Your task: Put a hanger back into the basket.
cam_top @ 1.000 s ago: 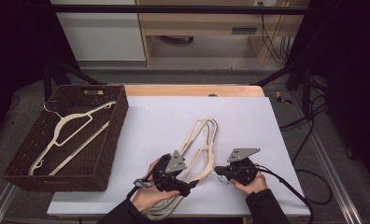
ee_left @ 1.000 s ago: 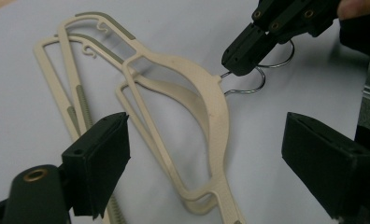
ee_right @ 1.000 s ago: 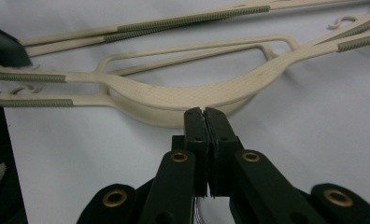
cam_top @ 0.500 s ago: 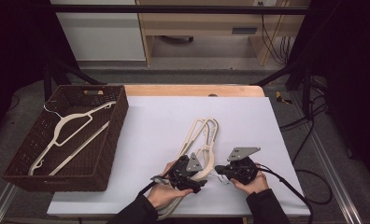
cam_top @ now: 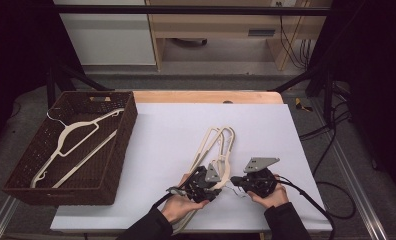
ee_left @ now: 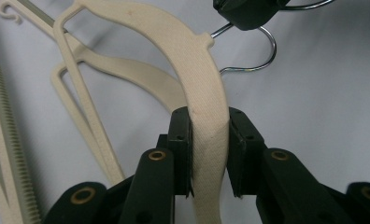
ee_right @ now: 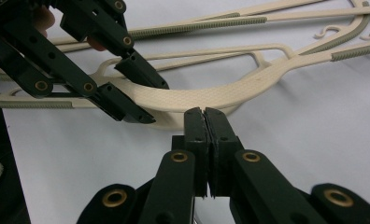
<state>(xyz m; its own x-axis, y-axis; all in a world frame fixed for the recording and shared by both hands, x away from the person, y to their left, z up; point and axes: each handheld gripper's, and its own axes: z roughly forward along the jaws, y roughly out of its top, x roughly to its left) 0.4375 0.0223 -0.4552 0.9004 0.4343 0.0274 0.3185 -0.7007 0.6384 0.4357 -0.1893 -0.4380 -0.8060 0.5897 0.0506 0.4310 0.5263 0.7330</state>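
Observation:
Several cream hangers (cam_top: 213,145) lie in a loose pile on the white table top (cam_top: 176,125). My left gripper (ee_left: 210,140) has just been closing, and its pads now press on both sides of the top hanger's (ee_left: 197,60) broad curved shoulder. The same grip appears in the right gripper view, where the left gripper (ee_right: 141,100) holds the hanger (ee_right: 211,95). My right gripper (ee_right: 204,116) is shut, pads together. From the left gripper view its tip (ee_left: 248,9) pinches the wire of the metal hook (ee_left: 267,46). Both grippers (cam_top: 213,186) (cam_top: 238,184) sit near the table's front edge.
A dark wicker basket (cam_top: 123,145) stands at the table's left with one cream hanger (cam_top: 71,135) lying in it. The table's wooden edge (cam_top: 206,96) runs along the back. Cables (cam_top: 311,200) trail off to the right.
My left gripper has moved right onto the hanger pile and closed on the top hanger's shoulder. The right gripper has stayed put, shut.

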